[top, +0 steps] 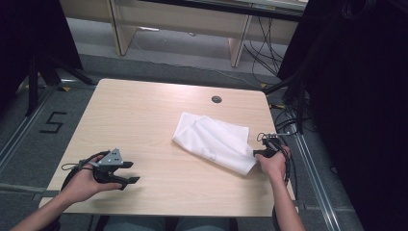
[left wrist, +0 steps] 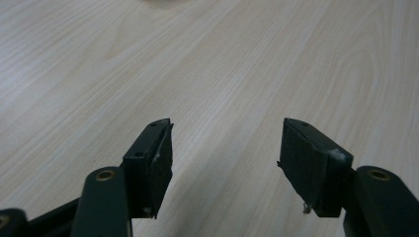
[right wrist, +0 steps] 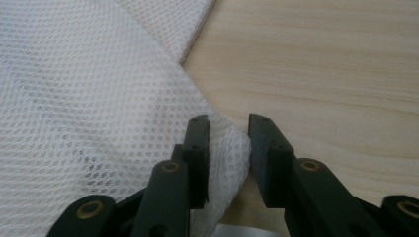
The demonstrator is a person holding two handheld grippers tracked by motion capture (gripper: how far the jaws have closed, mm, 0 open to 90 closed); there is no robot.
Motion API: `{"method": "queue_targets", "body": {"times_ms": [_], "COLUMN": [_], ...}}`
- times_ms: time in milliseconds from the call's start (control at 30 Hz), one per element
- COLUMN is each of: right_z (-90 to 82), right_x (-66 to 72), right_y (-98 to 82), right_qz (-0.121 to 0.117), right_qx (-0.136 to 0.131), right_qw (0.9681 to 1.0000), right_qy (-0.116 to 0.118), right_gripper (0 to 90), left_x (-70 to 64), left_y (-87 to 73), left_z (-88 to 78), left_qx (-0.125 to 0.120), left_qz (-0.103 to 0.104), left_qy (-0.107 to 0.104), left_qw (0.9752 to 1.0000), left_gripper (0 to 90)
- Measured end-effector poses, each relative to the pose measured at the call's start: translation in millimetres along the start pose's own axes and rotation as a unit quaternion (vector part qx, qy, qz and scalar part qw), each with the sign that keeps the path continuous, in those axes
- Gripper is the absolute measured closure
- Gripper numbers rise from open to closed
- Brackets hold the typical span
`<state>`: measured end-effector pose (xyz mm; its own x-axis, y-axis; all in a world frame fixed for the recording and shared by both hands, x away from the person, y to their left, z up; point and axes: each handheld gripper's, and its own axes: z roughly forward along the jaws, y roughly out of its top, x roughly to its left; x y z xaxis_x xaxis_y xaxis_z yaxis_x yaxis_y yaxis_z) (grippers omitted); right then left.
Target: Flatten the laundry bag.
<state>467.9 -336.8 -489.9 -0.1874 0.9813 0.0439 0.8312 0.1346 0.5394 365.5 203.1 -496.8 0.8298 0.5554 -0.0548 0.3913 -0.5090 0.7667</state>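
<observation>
Mesh is what the right gripper view adds: the white cloth (right wrist: 89,98) there shows a fine weave of small round holes, which from the high view reads as plain white fabric (top: 214,142). The high view in turn gives the whole layout: the cloth lies folded over itself, a rumpled slanted oblong at the centre right of the frame on the pale wood bench (top: 144,120), with a small dark round grommet (top: 216,99) in the bench top above it.

The left gripper view looks along bare wood grain (left wrist: 207,64); the left tongs (left wrist: 225,158) stand wide apart there with nothing between them. In the high view they (top: 129,172) rest at the lower left of the frame in the person's left hand (top: 84,185), well apart from the cloth.

The right tongs (top: 257,153) sit at the cloth's lower right corner in the high view, held by the right hand (top: 274,166). In the right gripper view the rounded corner of the cloth bulges into the narrow gap between the right tongs (right wrist: 230,148), touching the left jaw; whether the right jaw presses it I cannot tell, since a thin dark sliver shows beside it.
</observation>
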Motion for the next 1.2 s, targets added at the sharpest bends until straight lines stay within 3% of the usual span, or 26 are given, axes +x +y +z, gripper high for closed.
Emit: {"method": "queue_targets", "body": {"times_ms": [33,67,100,133,233,400,500,567,600,633,667,800,833,900,933,967,1000,1133,1167,1200], "right_z": [0.0,-0.1,0.1,-1.1,-0.9,-0.2,-1.1,-3.9,-6.3,-9.6,-13.9,-21.3,-24.6,-30.1,-34.7,-36.5,-43.3,-52.2,-56.3,-58.5], "right_x": [0.6,4.7,2.2,2.6,3.0,3.4,3.8,5.1,8.8,6.4,8.2,10.3,12.6,13.5,16.2,15.3,18.9,23.5,26.3,28.7], "right_y": [0.1,-0.6,-0.1,-0.3,0.0,0.9,1.3,2.0,2.1,4.6,5.8,8.7,10.1,11.4,13.3,13.2,15.3,16.9,17.5,17.9], "right_qz": [-0.004,0.016,-0.005,-0.009,-0.013,-0.011,-0.012,-0.011,0.008,-0.013,-0.005,-0.009,-0.001,-0.011,-0.001,-0.016,-0.014,-0.015,-0.005,-0.011], "right_qx": [0.0,-0.001,0.001,0.003,0.005,0.003,0.005,0.0,-0.003,-0.017,-0.015,-0.032,-0.037,-0.046,-0.052,-0.058,-0.074,-0.082,-0.079,-0.088], "right_qw": [1.0,0.9999,1.0,0.9999,0.9999,0.9999,0.9998,0.9999,0.9999,0.9998,0.9998,0.9994,0.9992,0.9987,0.9985,0.9979,0.9968,0.9958,0.9959,0.9945], "right_qy": [0.0,-0.002,0.0,0.006,0.009,0.004,0.014,0.009,0.012,0.006,0.009,0.01,0.016,0.017,0.019,0.022,0.029,0.038,0.043,0.055], "right_gripper": [73.8,75.0,77.0,78.8,84.8,86.2,86.8,86.9,86.9,86.9,86.9,86.9,86.8,86.9,86.8,86.8,86.8,86.7,86.7,86.7], "left_x": [0.0,-0.1,0.4,1.2,0.8,0.7,0.8,0.8,0.8,0.9,-0.5,0.1,0.1,0.2,0.3,0.4,0.5,0.5,0.5,0.4], "left_y": [0.0,0.1,0.3,0.5,0.3,0.2,0.3,0.4,0.3,0.3,-0.2,0.0,0.0,0.0,0.0,0.0,-0.1,-0.3,-0.3,-0.3], "left_z": [0.0,0.0,-0.3,-0.4,-0.1,0.0,0.0,0.0,0.1,0.3,0.6,-0.2,-0.2,-0.1,0.0,0.1,0.2,0.3,0.2,0.2], "left_qx": [0.0,0.0,0.001,0.001,0.001,-0.001,0.0,-0.001,-0.001,-0.001,-0.002,0.0,0.0,0.001,0.001,0.001,0.001,0.001,0.002,0.001], "left_qz": [0.0,0.001,0.007,0.015,0.012,0.012,0.012,0.012,0.012,0.012,-0.002,0.003,0.003,0.003,0.003,0.003,0.003,0.002,0.003,0.002], "left_qy": [0.0,0.0,0.001,0.0,-0.002,-0.002,-0.002,-0.001,-0.001,-0.001,-0.001,0.001,0.001,0.002,0.002,0.002,0.002,0.002,0.002,0.002], "left_qw": [1.0,1.0,1.0,0.9999,0.9999,0.9999,0.9999,0.9999,0.9999,0.9999,1.0,1.0,1.0,1.0,1.0,1.0,1.0,1.0,1.0,1.0], "left_gripper": [37.0,36.9,36.9,36.9,37.0,37.0,36.9,37.0,37.0,37.0,37.0,37.0,37.0,37.0,37.0,37.0,37.0,37.0,37.0,37.0]}}
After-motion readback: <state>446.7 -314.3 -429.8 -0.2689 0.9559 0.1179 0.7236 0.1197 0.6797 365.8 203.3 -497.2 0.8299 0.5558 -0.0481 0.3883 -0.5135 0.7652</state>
